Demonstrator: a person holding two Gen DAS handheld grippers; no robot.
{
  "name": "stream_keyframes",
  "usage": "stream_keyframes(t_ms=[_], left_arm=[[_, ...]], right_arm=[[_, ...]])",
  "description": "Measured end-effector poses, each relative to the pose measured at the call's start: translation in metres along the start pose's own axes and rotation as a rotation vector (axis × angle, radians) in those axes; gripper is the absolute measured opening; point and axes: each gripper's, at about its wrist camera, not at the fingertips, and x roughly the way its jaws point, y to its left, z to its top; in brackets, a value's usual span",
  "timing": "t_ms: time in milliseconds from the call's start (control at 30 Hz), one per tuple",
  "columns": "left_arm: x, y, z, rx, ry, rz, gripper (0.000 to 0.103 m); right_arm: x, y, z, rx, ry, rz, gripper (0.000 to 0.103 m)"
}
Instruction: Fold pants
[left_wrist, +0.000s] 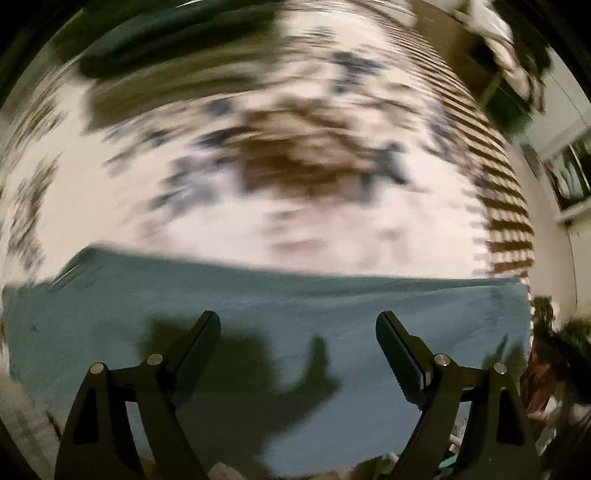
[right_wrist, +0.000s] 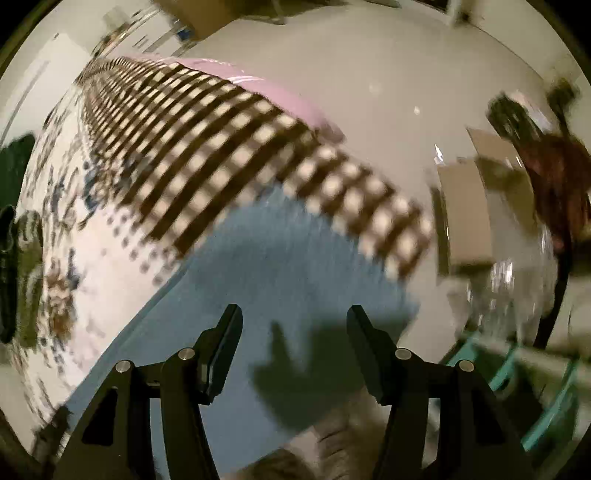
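Blue pants lay spread flat across a patterned bedspread, filling the lower half of the left wrist view from edge to edge, long straight upper edge running nearly level. Seen again in the right wrist view, reaching out toward the checked border of the bedspread and touching it along the far end. Looked smooth, though motion blur hid any finer creases.

Left tongs hung over the pants, spread wide apart, gripping nothing; dark shadow cast on the cloth just beneath. Right tongs likewise held wide apart over the pants, gripping nothing, shadow thrown on the blue fabric between and ahead of the fingers.

Beyond the pants, white bedspread with brown and blue flower-like blotches, bordered by a brown-and-cream checked band. Past the band, a strip of pink at the bed's edge, then pale floor. Dark green cloth bunched at the far side of the bed. Teal frame pieces low to the right, too smeared to identify.
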Motion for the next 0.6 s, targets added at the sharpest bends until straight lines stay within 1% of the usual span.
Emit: stream_keyframes(t_ms=[33,67,133,167,200,233,267,300,333,400,467,500,533,567,600], left_arm=[[0.005,-0.017,0.004,0.026,-0.002,-0.002,0.086],[0.011,-0.035,0.006,0.056,-0.002,-0.003,0.086],[0.021,-0.066,0.007,0.114,0.003,-0.003,0.086],[0.024,-0.077,0.005,0.128,0.008,-0.006,0.086],[0.025,-0.082,0.003,0.131,0.011,-0.011,0.086],[0.027,-0.089,0.002,0.134,0.015,-0.016,0.086],[0.028,-0.093,0.0,0.135,0.018,-0.016,0.086],[0.03,-0.097,-0.001,0.133,0.018,-0.016,0.086],[0.031,-0.098,-0.003,0.13,0.021,-0.017,0.086],[0.034,-0.096,-0.007,0.113,0.031,-0.015,0.086],[0.036,-0.091,-0.011,0.102,0.029,-0.01,0.086],[0.036,-0.085,-0.012,0.094,0.028,-0.006,0.086],[0.037,-0.076,-0.013,0.077,0.031,-0.002,0.086],[0.039,-0.067,-0.015,0.058,0.039,0.002,0.086],[0.04,-0.059,-0.016,0.035,0.05,0.003,0.086]], right_arm=[[0.007,-0.002,0.011,-0.038,0.015,0.0,0.061],[0.018,-0.001,0.026,-0.08,0.034,0.018,0.061],[0.036,0.005,0.043,-0.147,0.086,0.049,0.061],[0.044,0.008,0.05,-0.193,0.113,0.062,0.061],[0.048,0.012,0.053,-0.236,0.115,0.055,0.058],[0.046,0.018,0.053,-0.292,0.105,0.031,0.029],[0.043,0.025,0.051,-0.357,0.08,0.009,0.013],[0.037,0.031,0.048,-0.403,0.044,-0.009,0.011],[0.032,0.034,0.045,-0.422,0.015,-0.015,0.007],[0.014,0.036,0.039,-0.434,-0.073,-0.032,0.007],[0.005,0.031,0.037,-0.392,-0.128,-0.055,0.007],[0.009,0.029,0.036,-0.378,-0.127,-0.065,0.007],[0.018,0.028,0.038,-0.369,-0.102,-0.077,0.008],[0.037,0.027,0.043,-0.364,-0.028,-0.103,0.018],[0.042,0.03,0.038,-0.361,0.019,-0.114,0.026]])
